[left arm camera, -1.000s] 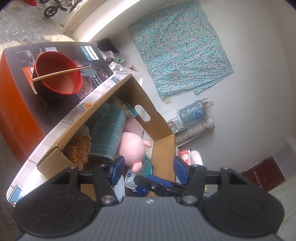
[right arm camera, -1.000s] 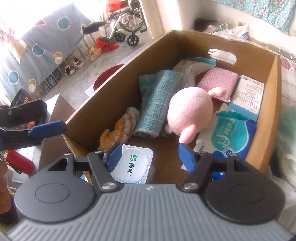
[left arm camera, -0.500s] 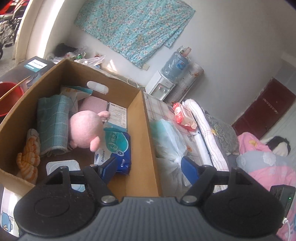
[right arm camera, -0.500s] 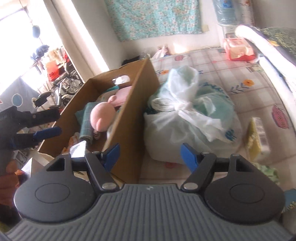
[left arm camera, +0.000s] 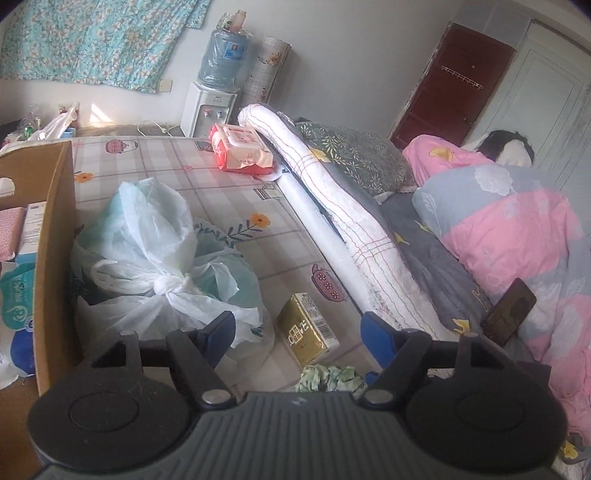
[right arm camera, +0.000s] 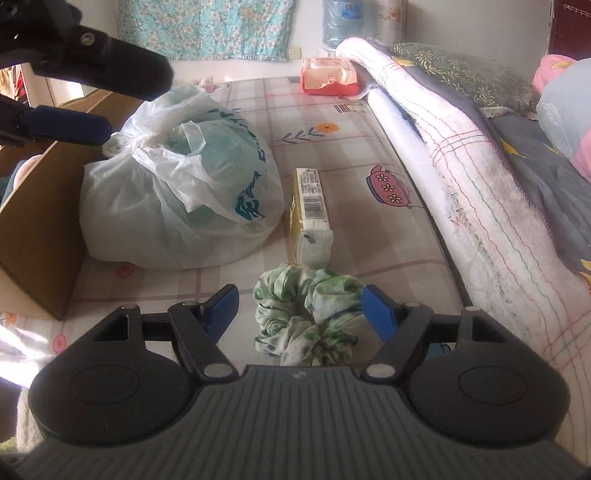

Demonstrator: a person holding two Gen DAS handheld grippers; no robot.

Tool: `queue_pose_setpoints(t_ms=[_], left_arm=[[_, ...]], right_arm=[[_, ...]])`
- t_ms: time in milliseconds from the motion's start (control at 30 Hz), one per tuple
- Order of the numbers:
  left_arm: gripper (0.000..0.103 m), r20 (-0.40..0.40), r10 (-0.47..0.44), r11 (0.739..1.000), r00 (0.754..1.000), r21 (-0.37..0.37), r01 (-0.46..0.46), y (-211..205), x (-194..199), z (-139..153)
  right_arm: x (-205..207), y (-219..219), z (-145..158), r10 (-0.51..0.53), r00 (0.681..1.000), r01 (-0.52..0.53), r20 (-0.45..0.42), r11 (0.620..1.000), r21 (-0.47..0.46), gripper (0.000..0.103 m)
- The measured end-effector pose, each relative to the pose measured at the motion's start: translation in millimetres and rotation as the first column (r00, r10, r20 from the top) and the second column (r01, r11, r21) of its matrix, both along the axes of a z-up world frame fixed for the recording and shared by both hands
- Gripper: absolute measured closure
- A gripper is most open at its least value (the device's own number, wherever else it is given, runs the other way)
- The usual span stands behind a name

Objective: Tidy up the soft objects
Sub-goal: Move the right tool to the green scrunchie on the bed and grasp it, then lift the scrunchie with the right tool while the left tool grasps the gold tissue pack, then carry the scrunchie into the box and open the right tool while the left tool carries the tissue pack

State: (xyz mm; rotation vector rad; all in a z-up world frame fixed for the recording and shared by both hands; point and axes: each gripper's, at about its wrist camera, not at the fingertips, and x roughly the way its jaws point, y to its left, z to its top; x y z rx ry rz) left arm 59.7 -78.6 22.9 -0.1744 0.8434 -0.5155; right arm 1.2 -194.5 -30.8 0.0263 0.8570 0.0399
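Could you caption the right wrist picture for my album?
Open right gripper poised over a green-and-white scrunchie on the patterned bed sheet.

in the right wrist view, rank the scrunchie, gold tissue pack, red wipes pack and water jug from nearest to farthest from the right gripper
1. Scrunchie, between the open fingers of the right gripper.
2. Gold tissue pack, just beyond it.
3. Red wipes pack, far end of the mat.
4. Water jug, by the wall.

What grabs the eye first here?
The green-and-white scrunchie lying on the patterned mattress between the open right gripper fingers. Behind it lie a gold tissue pack and a knotted white plastic bag beside the cardboard box.
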Motion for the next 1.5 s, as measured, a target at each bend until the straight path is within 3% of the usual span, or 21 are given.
queue_pose_setpoints(t_ms=[100, 233, 467, 667, 967, 1200, 1500], left_arm=[[0.037, -0.036, -0.019, 1.000, 0.999, 0.022, 0.020, -17, 7, -13], [0.039, -0.052, -0.040, 0.996, 0.998, 0.076, 0.044, -47, 20, -28], [0.040, -0.106, -0.033, 0.991, 0.994, 0.125, 0.046, -80, 44, -53], [0.052, -0.131, 0.014, 0.974, 0.991, 0.227, 0.016, -99, 57, -73], [0.074, -0.129, -0.006, 0.978, 0.992, 0.207, 0.033, -99, 55, -75], [0.077, -0.101, -0.001, 0.986, 0.995, 0.165, 0.018, -87, 45, -58], [0.077, 0.004, 0.021, 0.998, 1.000, 0.057, -0.021, -46, 12, -3]], right_arm=[[8, -3, -11, 0.018, 1.000, -0.018, -0.014, 1.000, -0.021, 0.029], [16, -14, -28, 0.025, 0.998, -0.026, -0.059, 1.000, -0.015, 0.031], [12, -31, -33, 0.022, 0.999, -0.021, -0.038, 1.000, 0.012, 0.056], [10, -38, -33, 0.021, 0.999, -0.021, -0.028, 1.000, 0.023, 0.064], [10, -46, -29, -0.011, 1.000, 0.012, -0.019, 0.998, 0.067, 0.073], [7, -49, -26, -0.043, 0.999, 0.045, -0.021, 0.995, 0.085, 0.075], [-16, -43, 10, -0.061, 0.997, 0.056, 0.057, 0.995, 0.087, 0.075]])
